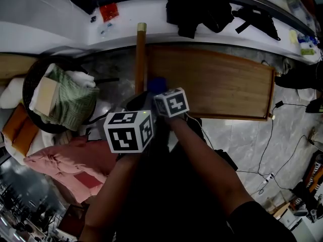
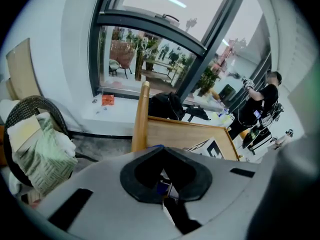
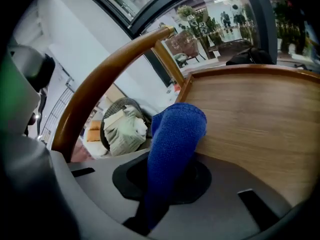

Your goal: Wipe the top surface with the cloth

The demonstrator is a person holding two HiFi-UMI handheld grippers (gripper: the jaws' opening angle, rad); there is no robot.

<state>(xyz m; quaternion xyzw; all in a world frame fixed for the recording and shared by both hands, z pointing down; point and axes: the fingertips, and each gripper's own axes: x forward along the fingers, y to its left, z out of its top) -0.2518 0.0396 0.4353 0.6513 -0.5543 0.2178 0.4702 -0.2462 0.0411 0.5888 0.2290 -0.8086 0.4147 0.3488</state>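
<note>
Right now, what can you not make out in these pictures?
1. Cloth on table or above it: head view, cubes cover the contact; right gripper view, the cloth hides its own underside.
2. Left claw: left gripper view shows only a dark opening; open or shut unclear.
3. Red thing on the sill: head view, too small.

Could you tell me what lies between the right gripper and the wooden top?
Only the blue cloth, held in the right gripper; the right gripper view shows it.
</note>
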